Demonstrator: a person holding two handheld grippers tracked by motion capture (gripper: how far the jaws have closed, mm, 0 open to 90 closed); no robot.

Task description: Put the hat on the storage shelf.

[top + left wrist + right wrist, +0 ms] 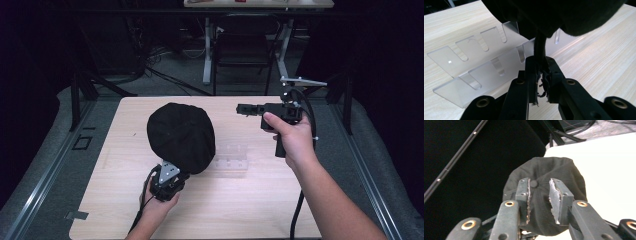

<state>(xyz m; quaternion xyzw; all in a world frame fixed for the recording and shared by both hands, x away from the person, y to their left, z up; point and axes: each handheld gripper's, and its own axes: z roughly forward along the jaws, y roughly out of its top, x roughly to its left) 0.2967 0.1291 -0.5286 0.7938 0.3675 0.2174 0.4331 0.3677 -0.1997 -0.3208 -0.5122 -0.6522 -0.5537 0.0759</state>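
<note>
We hold the black cap [181, 136] above the middle of the surface [250, 210], over a clear slotted rack [231, 159]. The left gripper [172, 176] is clamped on a fold of the cap's fabric [539, 53]. The right gripper [242, 108] hangs well apart toward the far right corner, its jaws parted on nothing. We judge the cap light, soft and floppy; grip it at the rim or a seam, not the slack crown.
</note>
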